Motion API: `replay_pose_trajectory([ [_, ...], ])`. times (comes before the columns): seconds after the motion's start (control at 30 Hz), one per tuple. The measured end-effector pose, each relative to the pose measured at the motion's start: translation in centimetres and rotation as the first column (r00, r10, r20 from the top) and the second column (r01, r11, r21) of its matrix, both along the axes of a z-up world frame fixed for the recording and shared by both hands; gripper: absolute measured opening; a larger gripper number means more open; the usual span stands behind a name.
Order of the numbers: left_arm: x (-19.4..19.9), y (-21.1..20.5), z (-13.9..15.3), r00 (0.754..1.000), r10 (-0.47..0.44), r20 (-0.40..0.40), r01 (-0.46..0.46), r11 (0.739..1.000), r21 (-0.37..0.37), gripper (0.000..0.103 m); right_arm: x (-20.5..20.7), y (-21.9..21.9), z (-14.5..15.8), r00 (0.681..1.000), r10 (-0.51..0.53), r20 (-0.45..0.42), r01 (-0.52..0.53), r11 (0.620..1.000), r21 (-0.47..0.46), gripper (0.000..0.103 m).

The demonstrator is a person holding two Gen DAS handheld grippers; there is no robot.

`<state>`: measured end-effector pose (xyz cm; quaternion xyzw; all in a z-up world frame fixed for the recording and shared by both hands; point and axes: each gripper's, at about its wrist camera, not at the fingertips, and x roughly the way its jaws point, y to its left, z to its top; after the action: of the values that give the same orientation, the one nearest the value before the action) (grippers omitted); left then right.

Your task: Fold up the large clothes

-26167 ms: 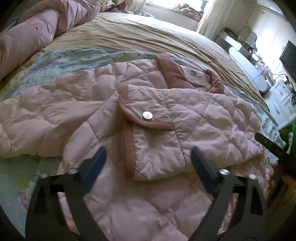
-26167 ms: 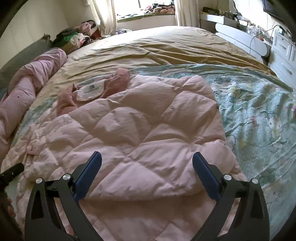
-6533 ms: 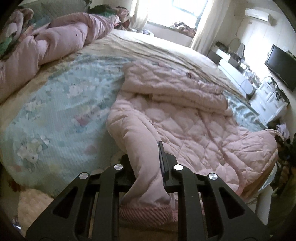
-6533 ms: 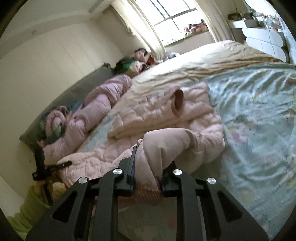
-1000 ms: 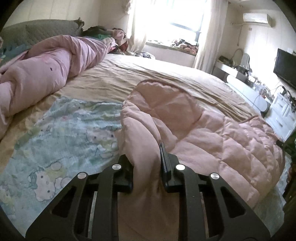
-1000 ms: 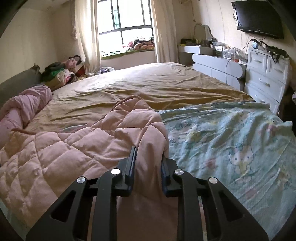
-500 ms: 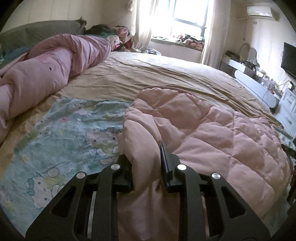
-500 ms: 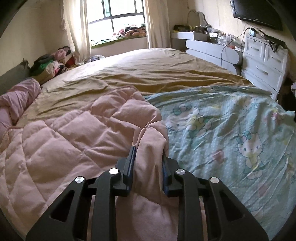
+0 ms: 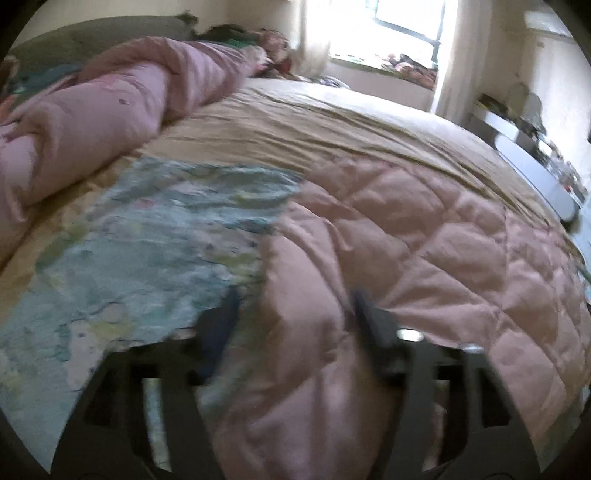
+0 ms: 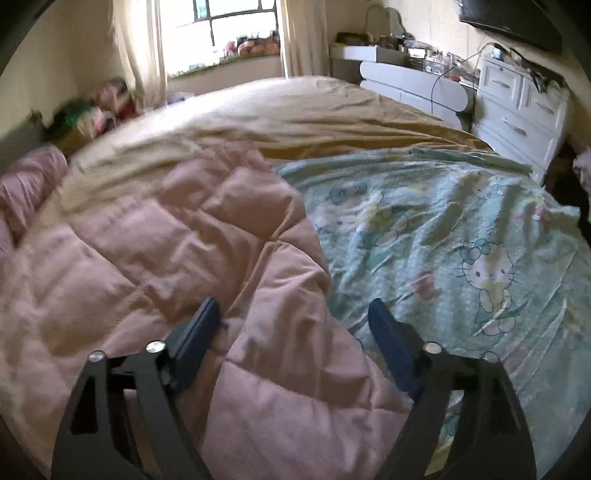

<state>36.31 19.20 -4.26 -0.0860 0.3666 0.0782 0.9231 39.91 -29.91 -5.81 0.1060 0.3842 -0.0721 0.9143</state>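
Note:
A pink quilted jacket (image 9: 424, 258) lies folded on the bed, its padded back facing up. It also shows in the right wrist view (image 10: 166, 251). My left gripper (image 9: 293, 306) is open over the jacket's left edge, and the fabric lies loose between its fingers. My right gripper (image 10: 295, 314) is open over the jacket's right edge, with fabric lying between the fingers. The left wrist view is blurred by motion.
A light blue cartoon-print sheet (image 10: 461, 240) and a tan cover (image 10: 295, 110) lie on the bed. A rolled pink duvet (image 9: 110, 110) lies at the left by the headboard. White drawers (image 10: 517, 110) stand at the right. A window (image 10: 229, 22) is at the far end.
Both grippers have opened and let go of the jacket's edges. The folded-over jacket has settled flat on the bed.

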Motion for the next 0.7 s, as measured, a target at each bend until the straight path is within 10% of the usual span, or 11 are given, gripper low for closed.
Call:
replay_pose_trajectory([
  [0.17,-2.1,1.6,2.2,0.998,0.056,0.038,-0.055,0.998,-0.029,0.094,-2.5,-0.6,2.1,0.998,0.014,0.054,-0.016,0.999,0.038,0.095],
  [0.7,-7.6,1.5,3.1,0.998,0.062,-0.003,-0.062,0.998,0.023,0.094,-9.8,0.1,4.5,0.989,0.093,0.113,-0.105,0.989,0.106,0.099],
])
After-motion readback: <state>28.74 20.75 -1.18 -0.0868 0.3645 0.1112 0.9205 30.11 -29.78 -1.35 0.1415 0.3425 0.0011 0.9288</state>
